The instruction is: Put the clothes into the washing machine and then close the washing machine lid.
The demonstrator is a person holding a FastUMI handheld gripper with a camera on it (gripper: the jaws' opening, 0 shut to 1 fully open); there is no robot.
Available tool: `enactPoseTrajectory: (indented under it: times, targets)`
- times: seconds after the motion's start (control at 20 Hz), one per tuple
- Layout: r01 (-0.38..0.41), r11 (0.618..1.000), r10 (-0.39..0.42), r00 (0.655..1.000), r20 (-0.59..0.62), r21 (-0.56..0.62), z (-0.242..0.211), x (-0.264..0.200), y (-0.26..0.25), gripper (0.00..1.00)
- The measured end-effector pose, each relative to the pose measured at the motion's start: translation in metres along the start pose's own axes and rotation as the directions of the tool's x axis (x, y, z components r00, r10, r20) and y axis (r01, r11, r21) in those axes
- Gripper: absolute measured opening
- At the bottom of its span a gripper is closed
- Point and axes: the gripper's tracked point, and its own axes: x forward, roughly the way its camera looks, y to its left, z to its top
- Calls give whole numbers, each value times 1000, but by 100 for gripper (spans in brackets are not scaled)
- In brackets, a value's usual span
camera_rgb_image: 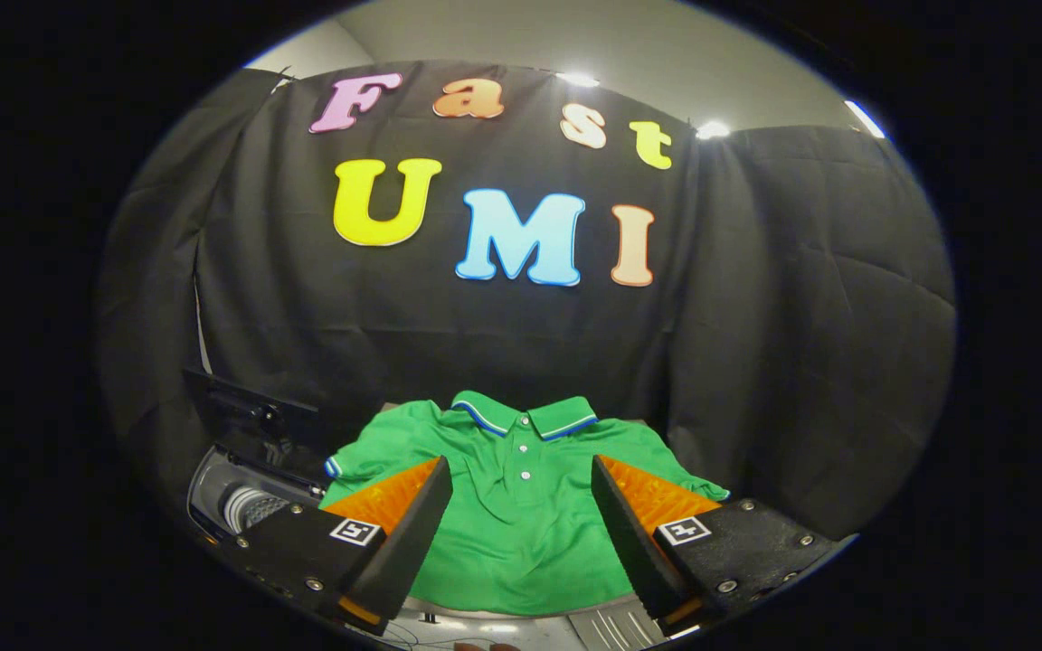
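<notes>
A green polo shirt (521,515) with a blue-and-white trimmed collar lies spread flat, collar toward the booth wall. My gripper (521,475) hovers above it, open, with the shirt's button placket showing in the gap between the two fingers. Neither finger touches the cloth as far as I can see. To the left of the shirt, beyond the left finger, stands the washing machine (241,502). Its dark lid (250,416) is raised and the ribbed metal drum shows inside the opening.
The black cloth wall (756,362) hangs close behind the shirt and wraps around both sides. A pale ribbed surface (611,624) shows under the shirt's near hem, between the fingers' bases.
</notes>
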Motion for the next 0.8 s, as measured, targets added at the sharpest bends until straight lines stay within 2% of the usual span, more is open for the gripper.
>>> enactPoseTrajectory:
  times: [0.4,0.8]
  targets:
    - [-42,999,42,986,-162,1,-27,69,2,96]
    - [-61,996,77,955,-286,65,-51,109,0,95]
